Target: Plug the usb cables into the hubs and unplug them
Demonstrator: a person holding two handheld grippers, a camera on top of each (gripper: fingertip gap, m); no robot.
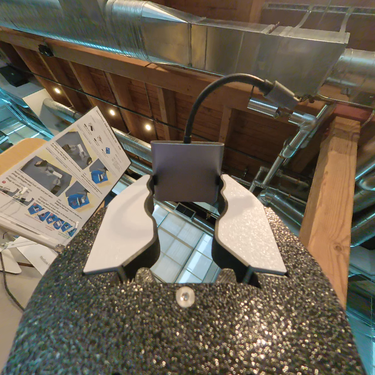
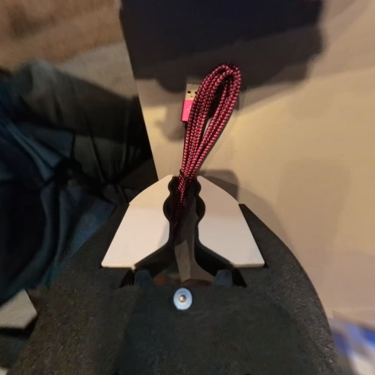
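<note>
In the left wrist view my left gripper [image 1: 185, 180] is shut on a flat grey USB hub [image 1: 185, 170] and holds it up toward the ceiling. The hub's short black cable [image 1: 205, 95] arcs up and right to a grey plug [image 1: 282, 95] hanging free. In the right wrist view my right gripper [image 2: 183, 180] is shut on a bundled pink-and-black braided USB cable [image 2: 205, 121]. The cable's loops stand up past the fingertips. Its pink USB plug [image 2: 187, 109] with a metal tip points upward beside the loops. The background there is blurred.
A printed instruction sheet [image 1: 60, 174] stands propped at the left. Metal air ducts [image 1: 182, 36] and wooden beams cross overhead. A wooden post [image 1: 332, 203] stands at the right. In the right wrist view dark fabric [image 2: 50, 152] lies at the left and a pale surface [image 2: 294, 182] at the right. About 35 cm separates my left fingertips from my right.
</note>
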